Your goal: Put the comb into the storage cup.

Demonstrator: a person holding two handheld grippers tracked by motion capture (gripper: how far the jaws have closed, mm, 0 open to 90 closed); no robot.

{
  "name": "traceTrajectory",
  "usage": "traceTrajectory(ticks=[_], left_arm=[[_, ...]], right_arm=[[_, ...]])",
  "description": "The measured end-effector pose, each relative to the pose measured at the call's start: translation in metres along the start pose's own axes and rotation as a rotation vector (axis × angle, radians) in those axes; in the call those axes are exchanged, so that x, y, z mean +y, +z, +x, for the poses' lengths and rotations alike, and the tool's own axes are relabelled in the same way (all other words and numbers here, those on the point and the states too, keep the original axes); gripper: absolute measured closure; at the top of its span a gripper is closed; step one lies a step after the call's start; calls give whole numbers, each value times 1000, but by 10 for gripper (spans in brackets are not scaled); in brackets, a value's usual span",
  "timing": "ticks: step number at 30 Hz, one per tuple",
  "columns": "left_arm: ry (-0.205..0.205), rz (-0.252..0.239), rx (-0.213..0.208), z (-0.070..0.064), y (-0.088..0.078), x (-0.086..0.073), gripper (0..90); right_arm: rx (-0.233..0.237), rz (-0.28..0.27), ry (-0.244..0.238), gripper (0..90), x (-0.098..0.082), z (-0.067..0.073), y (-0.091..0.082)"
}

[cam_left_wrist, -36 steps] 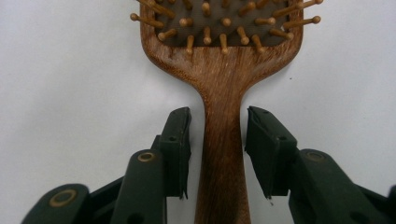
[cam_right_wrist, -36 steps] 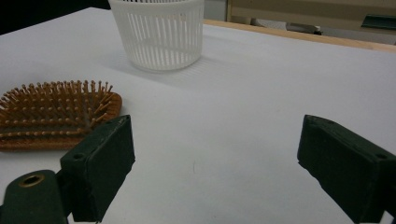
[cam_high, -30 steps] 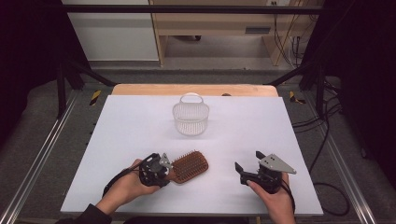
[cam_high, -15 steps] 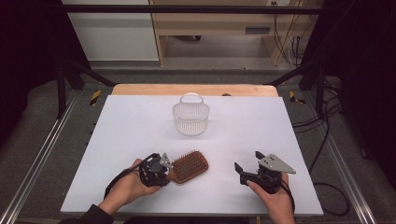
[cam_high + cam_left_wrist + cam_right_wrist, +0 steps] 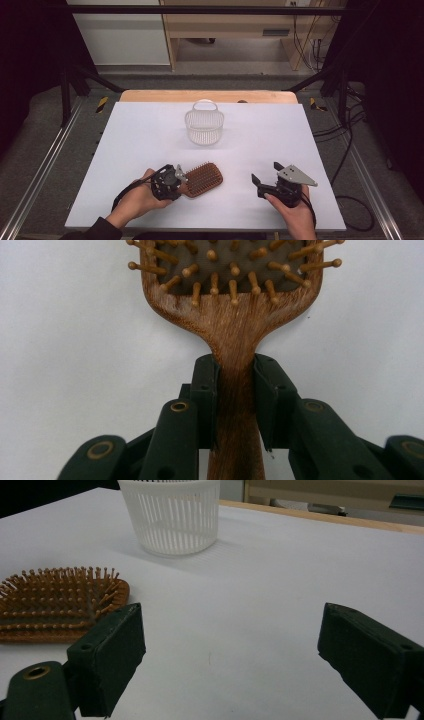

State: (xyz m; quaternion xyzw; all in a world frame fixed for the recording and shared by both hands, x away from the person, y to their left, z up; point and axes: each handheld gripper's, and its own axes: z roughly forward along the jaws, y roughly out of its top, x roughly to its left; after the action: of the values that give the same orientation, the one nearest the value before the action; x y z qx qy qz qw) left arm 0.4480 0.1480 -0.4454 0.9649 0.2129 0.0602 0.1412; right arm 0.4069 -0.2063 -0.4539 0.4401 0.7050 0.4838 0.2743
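Now my left gripper (image 5: 172, 181) has its jaws clamped on the handle of the brush (image 5: 204, 178), which lies bristles up on the table (image 5: 150, 135), near its front edge. My right gripper (image 5: 267, 176) waits beside it, jaws wide and empty. Grasping looks done; next, I judge, comes a lift toward the basket (image 5: 204, 126), keeping the handle from twisting.

No readable text, label, brand, number or sign shows anywhere.
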Motion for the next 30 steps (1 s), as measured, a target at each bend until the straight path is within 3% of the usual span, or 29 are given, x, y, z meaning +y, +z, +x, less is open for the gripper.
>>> traceTrajectory(ticks=[13, 20, 25, 30], left_arm=[[-5, -15, -9, 2, 1, -2, 698], [-11, -2, 0, 3, 1, -3, 485], [-36, -12, -11, 6, 3, -4, 414], [-46, -27, -38, 6, 3, -5, 508]], right_arm=[[7, 6, -8, 117, 0, 1, 1], [8, 10, -4, 116, -1, 1, 1], [9, 11, -4, 115, -1, 1, 1], [10, 14, -8, 115, -1, 1, 2]])
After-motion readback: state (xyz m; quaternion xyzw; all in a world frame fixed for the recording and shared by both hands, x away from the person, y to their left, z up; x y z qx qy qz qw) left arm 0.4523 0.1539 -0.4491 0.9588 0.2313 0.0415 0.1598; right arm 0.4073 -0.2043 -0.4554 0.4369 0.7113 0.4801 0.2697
